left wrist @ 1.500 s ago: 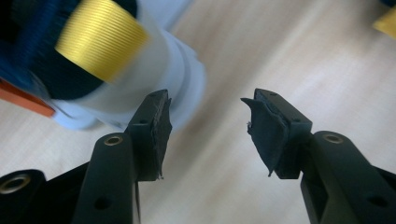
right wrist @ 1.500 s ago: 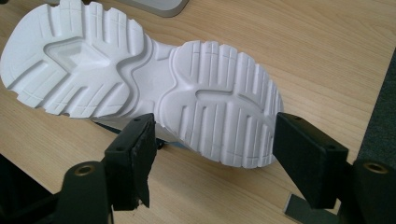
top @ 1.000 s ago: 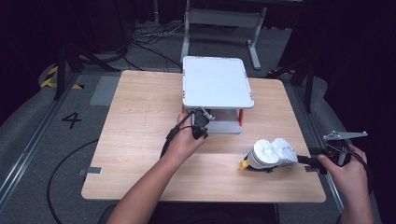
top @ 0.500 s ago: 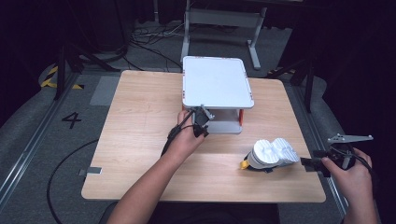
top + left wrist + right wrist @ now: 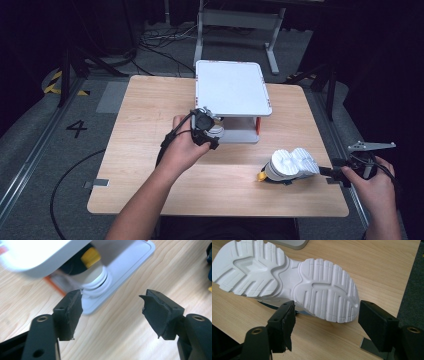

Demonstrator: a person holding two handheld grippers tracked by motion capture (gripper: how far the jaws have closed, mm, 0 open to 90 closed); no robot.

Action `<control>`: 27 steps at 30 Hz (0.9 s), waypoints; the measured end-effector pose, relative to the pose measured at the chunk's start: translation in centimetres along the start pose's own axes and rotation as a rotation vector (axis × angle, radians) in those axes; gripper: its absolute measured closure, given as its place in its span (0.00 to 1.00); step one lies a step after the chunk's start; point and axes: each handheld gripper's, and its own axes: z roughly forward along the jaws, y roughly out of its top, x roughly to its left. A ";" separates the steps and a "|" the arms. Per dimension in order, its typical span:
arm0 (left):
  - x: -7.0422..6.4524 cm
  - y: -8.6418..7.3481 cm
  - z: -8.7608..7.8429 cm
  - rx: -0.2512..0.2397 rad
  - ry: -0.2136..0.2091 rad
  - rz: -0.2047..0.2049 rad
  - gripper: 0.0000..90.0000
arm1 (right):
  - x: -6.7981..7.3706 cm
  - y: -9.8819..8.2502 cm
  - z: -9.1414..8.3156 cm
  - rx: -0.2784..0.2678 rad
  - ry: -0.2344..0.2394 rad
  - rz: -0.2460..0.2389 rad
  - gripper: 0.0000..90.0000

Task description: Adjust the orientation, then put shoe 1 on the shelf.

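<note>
Jaws of the left gripper (image 5: pixel 212 132) have just been opening and stand wide with nothing between them, at the 7 o'clock corner of the white two-level rack (image 5: pixel 232 92) that stands at the table's (image 5: pixel 150 125) centre; one shoe (image 5: pixel 93 280), blurred but apparently white-soled with a yellow detail, sits on the rack's lower tray just beyond the pads. The right gripper (image 5: pixel 332 172), at 4 o'clock on the table, has its jaws spread wide on either side of the heel end of a second shoe (image 5: pixel 290 165), which lies on its side with the white sole (image 5: pixel 287 277) facing the gripper, pads not pressing on it.
</note>
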 end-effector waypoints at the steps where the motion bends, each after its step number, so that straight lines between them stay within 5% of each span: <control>1: 0.5 -0.4 -0.6 0.013 0.010 -0.005 0.35 | 0.0 0.1 0.0 -0.004 0.003 0.001 0.34; 6: 2.8 -2.2 -1.9 0.074 0.041 -0.066 0.33 | 0.4 0.5 0.4 -0.046 -0.009 0.002 0.29; 14: 7.2 -5.8 -2.3 0.192 0.077 -0.173 0.28 | 1.2 1.6 1.5 -0.043 -0.020 -0.067 0.29; 21: 9.6 -8.1 -1.5 0.266 0.093 -0.227 0.23 | 1.6 2.5 2.5 -0.014 0.000 -0.085 0.44; 27: 10.5 -9.4 -0.3 0.319 0.086 -0.257 0.22 | 2.7 3.2 3.1 -0.031 0.041 -0.055 0.54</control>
